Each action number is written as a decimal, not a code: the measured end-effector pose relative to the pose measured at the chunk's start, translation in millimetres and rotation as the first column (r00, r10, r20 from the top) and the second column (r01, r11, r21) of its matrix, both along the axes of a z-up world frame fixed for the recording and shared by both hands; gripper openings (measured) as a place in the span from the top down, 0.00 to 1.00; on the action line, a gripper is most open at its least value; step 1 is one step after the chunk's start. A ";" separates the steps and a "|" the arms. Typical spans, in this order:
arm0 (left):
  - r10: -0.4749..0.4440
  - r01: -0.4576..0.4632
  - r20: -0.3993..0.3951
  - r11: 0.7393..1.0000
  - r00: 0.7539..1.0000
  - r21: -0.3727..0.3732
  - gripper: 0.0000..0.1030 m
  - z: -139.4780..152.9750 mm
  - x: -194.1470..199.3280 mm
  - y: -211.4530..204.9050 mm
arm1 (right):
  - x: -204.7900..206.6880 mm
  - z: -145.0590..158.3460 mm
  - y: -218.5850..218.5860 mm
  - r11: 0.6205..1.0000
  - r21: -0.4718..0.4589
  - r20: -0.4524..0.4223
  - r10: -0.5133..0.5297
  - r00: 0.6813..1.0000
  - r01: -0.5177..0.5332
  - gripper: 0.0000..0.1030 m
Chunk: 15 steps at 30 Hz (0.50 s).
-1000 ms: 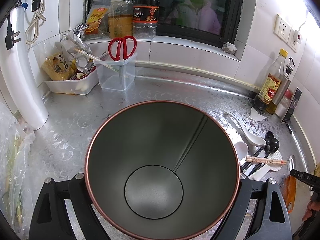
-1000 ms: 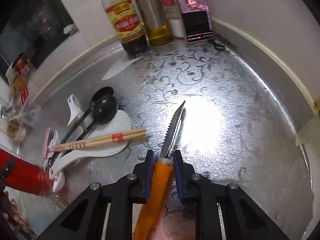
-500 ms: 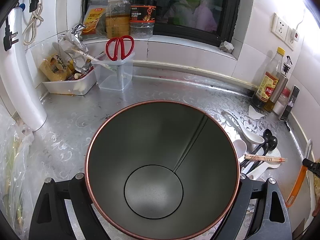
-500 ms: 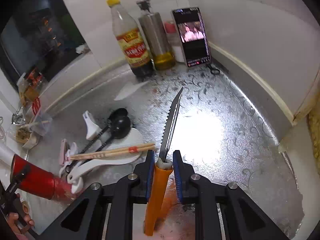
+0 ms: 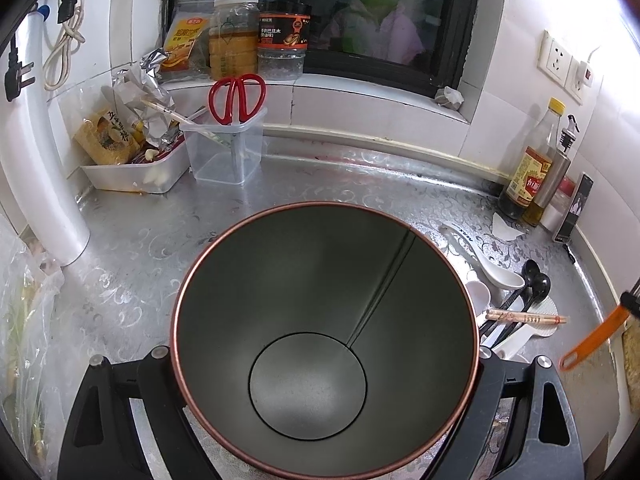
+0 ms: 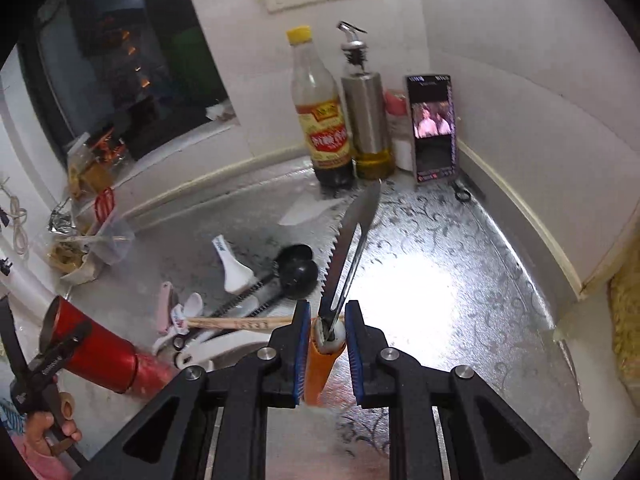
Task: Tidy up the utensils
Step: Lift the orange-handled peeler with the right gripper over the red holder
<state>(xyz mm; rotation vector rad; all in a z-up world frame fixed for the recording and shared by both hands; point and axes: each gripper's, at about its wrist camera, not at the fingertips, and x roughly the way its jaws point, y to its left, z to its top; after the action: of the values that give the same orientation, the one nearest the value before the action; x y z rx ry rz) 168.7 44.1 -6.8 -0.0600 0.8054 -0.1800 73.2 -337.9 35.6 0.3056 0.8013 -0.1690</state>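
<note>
My left gripper (image 5: 324,356) is shut on a red metal cup (image 5: 324,320), its empty dark inside facing the camera; the cup also shows in the right wrist view (image 6: 96,348), held tilted above the counter. My right gripper (image 6: 328,320) is shut on the orange handle of a serrated knife (image 6: 348,240), blade pointing up and away, lifted off the counter. The knife's orange handle shows at the right edge of the left wrist view (image 5: 592,336). Chopsticks (image 5: 524,317), black ladles (image 6: 296,268) and white spoons (image 5: 496,270) lie in a pile on the steel counter.
A clear plastic holder (image 5: 226,152) with red scissors (image 5: 237,98) stands at the back left beside a white tray (image 5: 136,170). A sauce bottle (image 6: 324,120), steel oil dispenser (image 6: 366,120) and a phone (image 6: 434,128) stand in the back right corner. Jars line the windowsill.
My right gripper has lifted the knife off the counter and tilted its blade upward. The left gripper and cup have stayed put.
</note>
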 end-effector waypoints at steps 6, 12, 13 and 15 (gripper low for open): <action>-0.024 0.024 0.005 1.000 1.000 -0.009 0.12 0.2 -1.3 0.6 | 10.8 42.5 26.3 0.995 -0.027 0.075 0.094 0.993 -0.092 0.82; -0.039 0.040 0.010 0.999 0.999 -0.030 0.12 0.4 -0.9 5.0 | 24.6 101.1 79.2 0.963 -0.099 0.192 0.267 0.944 -0.252 0.85; -0.042 0.042 0.010 0.999 0.999 -0.034 0.12 0.5 -0.8 5.7 | 27.3 111.1 92.9 0.950 -0.124 0.210 0.308 0.928 -0.287 0.85; -0.051 0.052 0.012 0.998 0.999 -0.046 0.12 0.7 -1.0 7.7 | 30.7 126.6 115.3 0.928 -0.143 0.236 0.370 0.899 -0.344 0.85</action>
<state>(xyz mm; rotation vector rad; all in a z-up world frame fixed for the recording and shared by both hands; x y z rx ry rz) 167.7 51.8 -6.1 -0.0815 0.7927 -0.2475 103.9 -222.6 162.2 0.0796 0.5735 0.1762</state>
